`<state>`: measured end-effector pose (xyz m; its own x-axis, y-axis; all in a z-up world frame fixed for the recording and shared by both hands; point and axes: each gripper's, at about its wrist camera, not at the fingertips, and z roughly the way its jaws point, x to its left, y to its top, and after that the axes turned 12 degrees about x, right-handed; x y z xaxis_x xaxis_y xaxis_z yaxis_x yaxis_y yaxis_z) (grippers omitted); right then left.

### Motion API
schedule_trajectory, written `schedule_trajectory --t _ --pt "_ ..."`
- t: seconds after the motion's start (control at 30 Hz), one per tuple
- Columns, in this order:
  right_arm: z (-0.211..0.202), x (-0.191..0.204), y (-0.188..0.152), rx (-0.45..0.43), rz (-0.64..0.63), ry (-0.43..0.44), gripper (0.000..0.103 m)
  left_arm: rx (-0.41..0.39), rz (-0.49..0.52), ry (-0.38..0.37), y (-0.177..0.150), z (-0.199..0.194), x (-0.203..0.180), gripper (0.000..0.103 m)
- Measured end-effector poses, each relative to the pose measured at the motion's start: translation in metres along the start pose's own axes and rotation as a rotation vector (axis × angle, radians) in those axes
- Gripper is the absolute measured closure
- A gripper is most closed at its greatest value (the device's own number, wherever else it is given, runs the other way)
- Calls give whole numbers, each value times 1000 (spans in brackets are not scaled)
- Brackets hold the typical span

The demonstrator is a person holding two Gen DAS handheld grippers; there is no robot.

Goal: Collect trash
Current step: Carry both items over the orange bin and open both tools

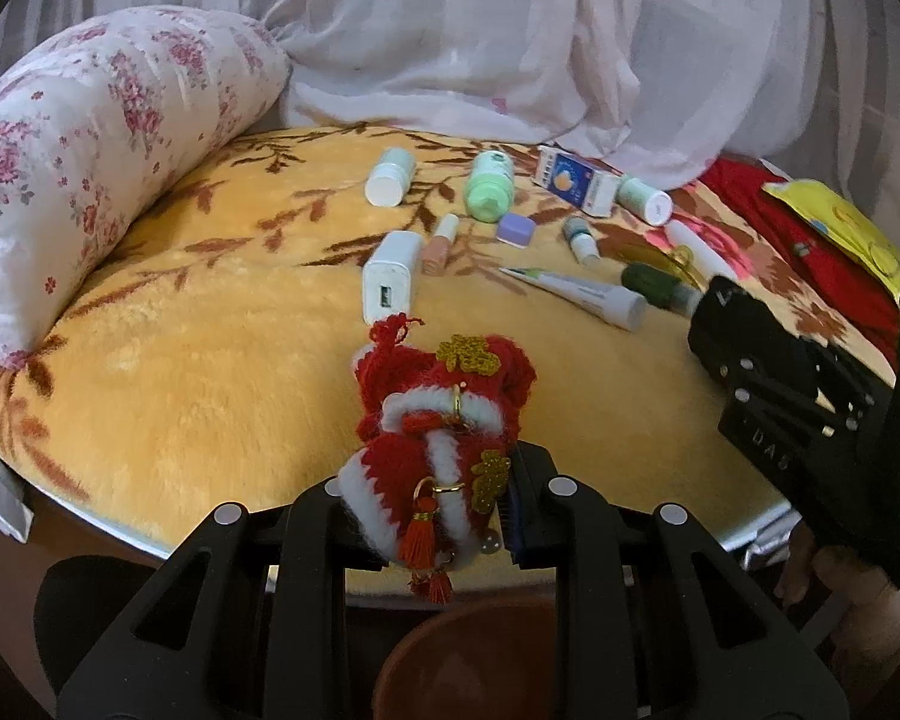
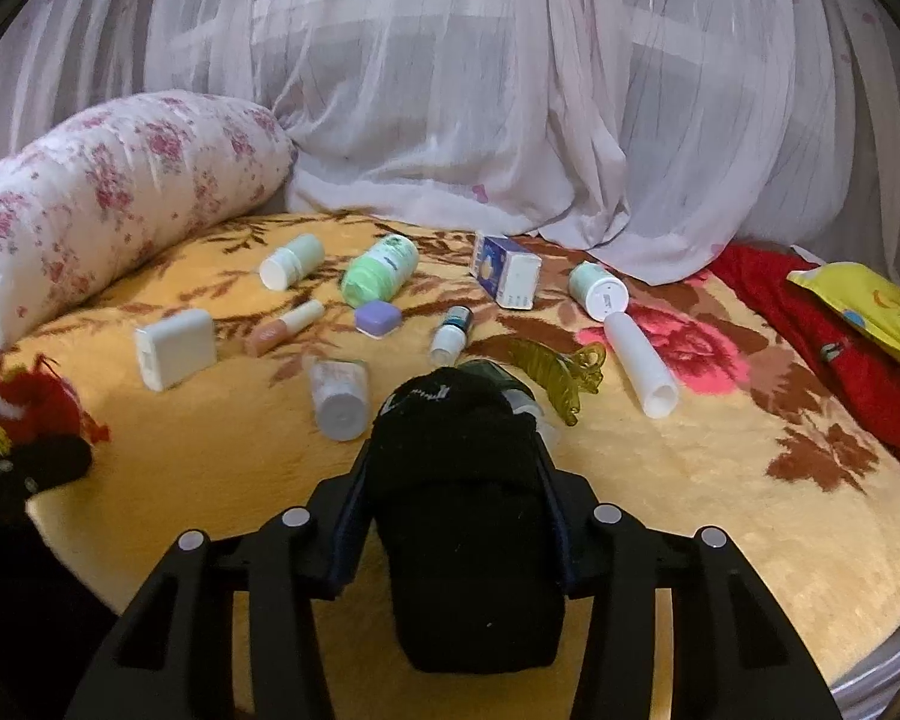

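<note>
Your left gripper (image 1: 432, 516) clamps the red knitted ornament (image 1: 444, 414) above a brown bin (image 1: 480, 660); your right gripper (image 2: 456, 516) grips a black sock (image 2: 462, 510). Neither is dropped yet, and bottles, the white charger (image 2: 177, 348), tube (image 2: 339, 396) and hair claw (image 2: 561, 375) remain on the blanket (image 2: 690, 480).

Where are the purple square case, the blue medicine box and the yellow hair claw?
purple square case (image 2: 378, 318), right wrist view, middle of its lid
blue medicine box (image 2: 498, 268), right wrist view, blue side face
yellow hair claw (image 2: 561, 375), right wrist view, curved body
</note>
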<state>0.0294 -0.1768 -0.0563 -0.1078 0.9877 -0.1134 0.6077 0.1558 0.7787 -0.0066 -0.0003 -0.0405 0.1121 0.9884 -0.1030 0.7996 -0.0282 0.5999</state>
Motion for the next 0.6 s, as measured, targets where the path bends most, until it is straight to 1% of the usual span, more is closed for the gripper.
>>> schedule_trajectory --t 0.1,0.23,0.33,0.4,0.47,0.53,0.6 --pt "-23 4 -3 2 -7 42 56 32 19 -30 -10 -8 -2 78" --pt "-61 14 -12 40 -34 129 56 95 57 -72 -33 -21 -8 78" --pt "-79 22 -25 123 -58 192 56 165 76 -109 -51 -23 -10 78" --pt "-86 27 -39 198 -63 241 56 215 84 -137 -62 -23 -12 78" --pt "-88 32 -55 268 -69 279 56 240 98 -150 -69 -23 -14 78" --pt "-89 38 -68 315 -82 295 56 264 112 -157 -77 -25 -16 78" --pt "-89 44 -79 350 -89 288 56 282 115 -153 -83 -24 -16 78"
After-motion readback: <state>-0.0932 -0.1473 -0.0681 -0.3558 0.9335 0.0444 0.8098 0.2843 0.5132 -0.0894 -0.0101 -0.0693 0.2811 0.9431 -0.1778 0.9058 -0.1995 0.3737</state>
